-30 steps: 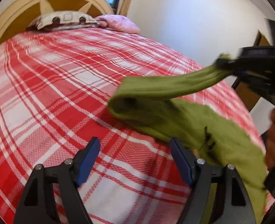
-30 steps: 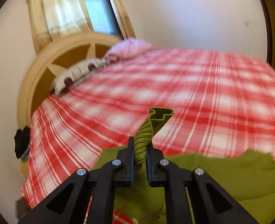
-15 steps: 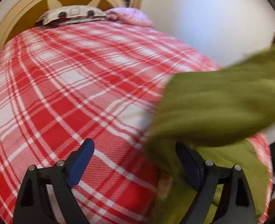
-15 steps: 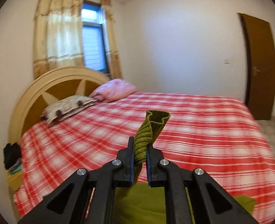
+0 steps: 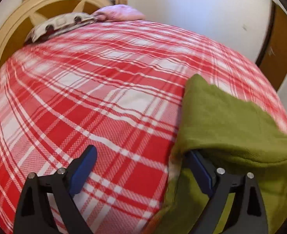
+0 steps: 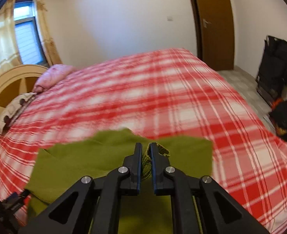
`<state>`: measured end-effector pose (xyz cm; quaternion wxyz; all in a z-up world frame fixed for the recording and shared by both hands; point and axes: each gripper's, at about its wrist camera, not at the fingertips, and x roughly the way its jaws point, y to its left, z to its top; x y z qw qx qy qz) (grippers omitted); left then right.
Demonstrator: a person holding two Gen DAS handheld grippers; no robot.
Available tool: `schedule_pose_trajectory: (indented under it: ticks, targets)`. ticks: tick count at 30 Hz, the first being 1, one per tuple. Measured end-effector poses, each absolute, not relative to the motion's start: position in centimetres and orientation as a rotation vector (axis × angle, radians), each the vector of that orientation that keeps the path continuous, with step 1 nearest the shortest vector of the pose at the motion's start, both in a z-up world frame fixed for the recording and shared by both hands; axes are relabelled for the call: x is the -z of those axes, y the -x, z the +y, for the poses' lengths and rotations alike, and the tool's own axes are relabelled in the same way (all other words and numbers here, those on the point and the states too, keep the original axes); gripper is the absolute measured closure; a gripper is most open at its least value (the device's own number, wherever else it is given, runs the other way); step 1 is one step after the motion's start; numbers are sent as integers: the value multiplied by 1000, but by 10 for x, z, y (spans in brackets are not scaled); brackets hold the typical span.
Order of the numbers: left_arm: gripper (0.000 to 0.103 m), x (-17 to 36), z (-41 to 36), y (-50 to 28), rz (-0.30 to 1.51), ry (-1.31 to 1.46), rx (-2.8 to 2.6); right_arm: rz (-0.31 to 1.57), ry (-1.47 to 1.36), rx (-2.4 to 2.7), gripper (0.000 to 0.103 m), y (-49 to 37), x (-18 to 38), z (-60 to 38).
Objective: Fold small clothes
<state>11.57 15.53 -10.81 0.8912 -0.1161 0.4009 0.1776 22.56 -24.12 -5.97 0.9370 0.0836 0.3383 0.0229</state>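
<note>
Left gripper [image 5: 141, 163]: jaws stand wide apart and have just been opening further. Between them lies only the bedspread. The right-hand blue pad is partly covered by a fold of the garment draped over it; nothing is pressed between the pads.
Right gripper [image 6: 145, 152]: jaws nearly together, clamped on the ribbed knit edge [image 6: 146, 162] of the garment. A short loop of that ribbing sticks out just beside the right jaw tip.
Green garment [image 5: 229, 120]: olive-green knit piece, lying on the near part of the bed. In the left wrist view it fills the lower right, with one layer folded over and hanging above the layer beneath. In the right wrist view it spreads flat under and ahead of the gripper, its far edge uneven, its right-hand edge straight.
Bedspread [image 5: 104, 101]: red-and-white plaid, covering the whole bed; it carries the garment.
Pillows: a pink pillow [image 6: 52, 76] and a patterned pillow [image 6: 14, 109] lie side by side at the head of the bed, well apart from the garment.
Headboard [image 5: 36, 3]: curved, cream-coloured with brown panels, behind the pillows.
Window [image 6: 27, 39]: beyond the headboard, flanked by pale curtains.
Door [image 6: 213, 23]: brown wood, in the far wall past the foot of the bed.
Image quality: both views blurred.
</note>
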Motion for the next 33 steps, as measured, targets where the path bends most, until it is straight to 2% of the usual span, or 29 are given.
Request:
schedule_pose_trajectory:
  ticks: [10,13,20,25,30,33]
  targets:
    - [9,110,146,-104,850,170,-334,825,-145,-13,95,-218,114,-282]
    - [9,107,147,-98,844,142,-340,896,-183,-5,90,-211,123,-294]
    - [9,76,155,-95,738,130,-341,788,-224,32,90,-174,86,-314]
    - [9,58,132,-124,713,97,-276,815,-147,-74,90,-205,81,-276]
    - [9,74,104,-156,769,51,-247,925,-137,0,90,-241,133,-260]
    - [9,97,103,-178,841,11,-317,873,-200,-6,90,-246,138,-267]
